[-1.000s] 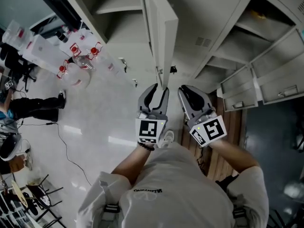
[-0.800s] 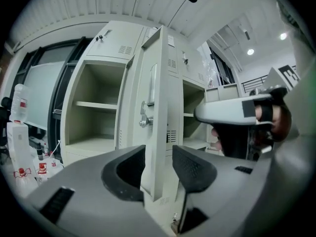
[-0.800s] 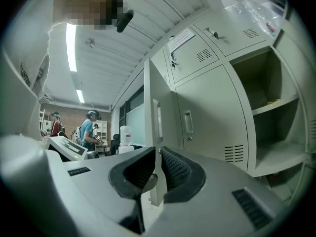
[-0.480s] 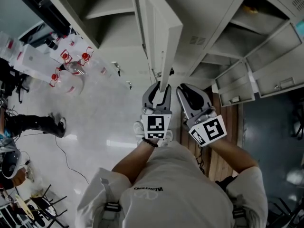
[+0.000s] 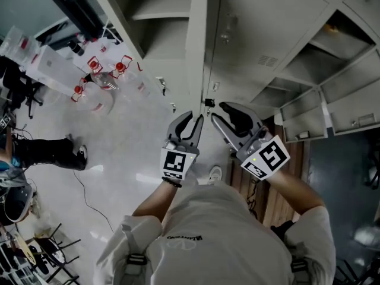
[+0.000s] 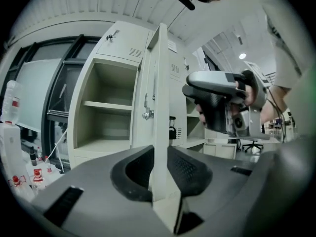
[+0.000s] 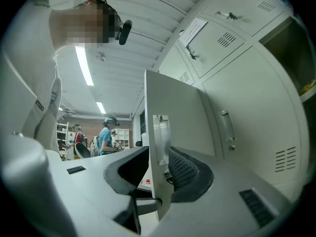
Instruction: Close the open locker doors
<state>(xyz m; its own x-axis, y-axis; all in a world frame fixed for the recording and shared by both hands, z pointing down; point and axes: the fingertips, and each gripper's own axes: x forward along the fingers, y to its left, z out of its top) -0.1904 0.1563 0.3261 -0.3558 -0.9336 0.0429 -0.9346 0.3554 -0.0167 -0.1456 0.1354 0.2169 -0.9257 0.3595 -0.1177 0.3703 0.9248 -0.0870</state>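
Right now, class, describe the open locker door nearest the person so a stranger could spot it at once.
Find the bank of cream lockers. Just right of the open compartment with a shelf a tall door juts out. Unlike the shut, vented doors beside it and the short open ones further right, it stands edge-on to us.

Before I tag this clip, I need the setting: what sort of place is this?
Likely a lab or workshop locker area: grey metal lockers with an open door, bottles on the floor, a person beyond.

A lab: metal lockers [image 5: 261, 16], bottles [image 5: 101, 79], floor cables [image 5: 80, 177].
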